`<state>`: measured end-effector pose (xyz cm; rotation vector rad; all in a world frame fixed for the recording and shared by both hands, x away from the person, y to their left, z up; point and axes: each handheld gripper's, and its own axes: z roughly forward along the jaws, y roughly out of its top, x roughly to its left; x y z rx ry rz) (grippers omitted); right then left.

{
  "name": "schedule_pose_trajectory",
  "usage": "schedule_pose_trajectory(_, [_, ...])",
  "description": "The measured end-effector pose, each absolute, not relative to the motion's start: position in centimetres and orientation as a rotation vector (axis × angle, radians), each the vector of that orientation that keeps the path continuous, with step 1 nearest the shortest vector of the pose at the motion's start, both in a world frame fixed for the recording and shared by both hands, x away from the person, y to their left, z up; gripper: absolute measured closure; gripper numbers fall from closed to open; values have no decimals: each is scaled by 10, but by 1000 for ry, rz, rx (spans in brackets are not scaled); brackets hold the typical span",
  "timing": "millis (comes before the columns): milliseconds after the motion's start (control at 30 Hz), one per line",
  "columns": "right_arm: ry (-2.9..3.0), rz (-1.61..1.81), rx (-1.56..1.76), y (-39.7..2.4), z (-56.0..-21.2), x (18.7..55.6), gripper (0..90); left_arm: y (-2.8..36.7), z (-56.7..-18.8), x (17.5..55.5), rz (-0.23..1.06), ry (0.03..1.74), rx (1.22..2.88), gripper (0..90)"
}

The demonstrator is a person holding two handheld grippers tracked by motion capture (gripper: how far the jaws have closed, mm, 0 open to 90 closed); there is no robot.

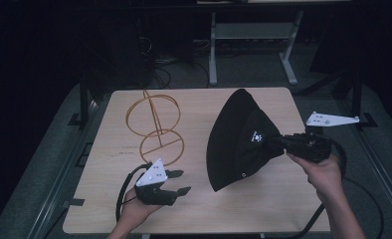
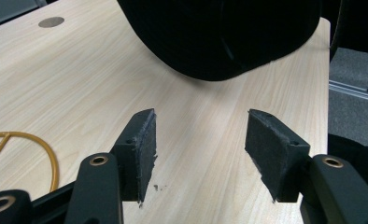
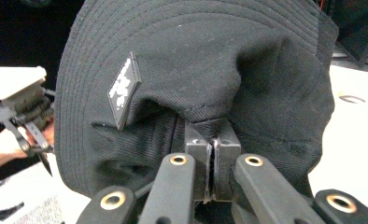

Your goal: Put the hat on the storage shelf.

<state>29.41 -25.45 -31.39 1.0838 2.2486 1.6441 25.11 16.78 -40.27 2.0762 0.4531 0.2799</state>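
Right gripper (image 1: 279, 141) is pinching the crown of a black fabric bucket hat (image 1: 239, 139), hanging centre-right of frame; left gripper (image 1: 180, 181), jaws apart and empty, is waiting at lower left.

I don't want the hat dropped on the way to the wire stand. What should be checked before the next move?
1. Right gripper shut on the hat: ok, the jaws pinch the crown fabric.
2. Hat clear of the table: cannot tell, its lower brim hangs close to the surface.
3. Left gripper free to help: ok, jaws open with nothing between them.
4. Wire stand upright and unobstructed: ok, it stands alone at the table's back left.
5. Left gripper clear of the hat: ok, a gap of bare table lies between them.
6. Grip deep enough to hold: cannot tell, only a fold of fabric is caught.
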Motion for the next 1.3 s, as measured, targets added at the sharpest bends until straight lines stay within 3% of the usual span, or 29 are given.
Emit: schedule_pose_trajectory(1300, [2222, 1736, 1046, -207, -252, 342, 879, 157, -413, 252, 246, 360, 2105, 383])
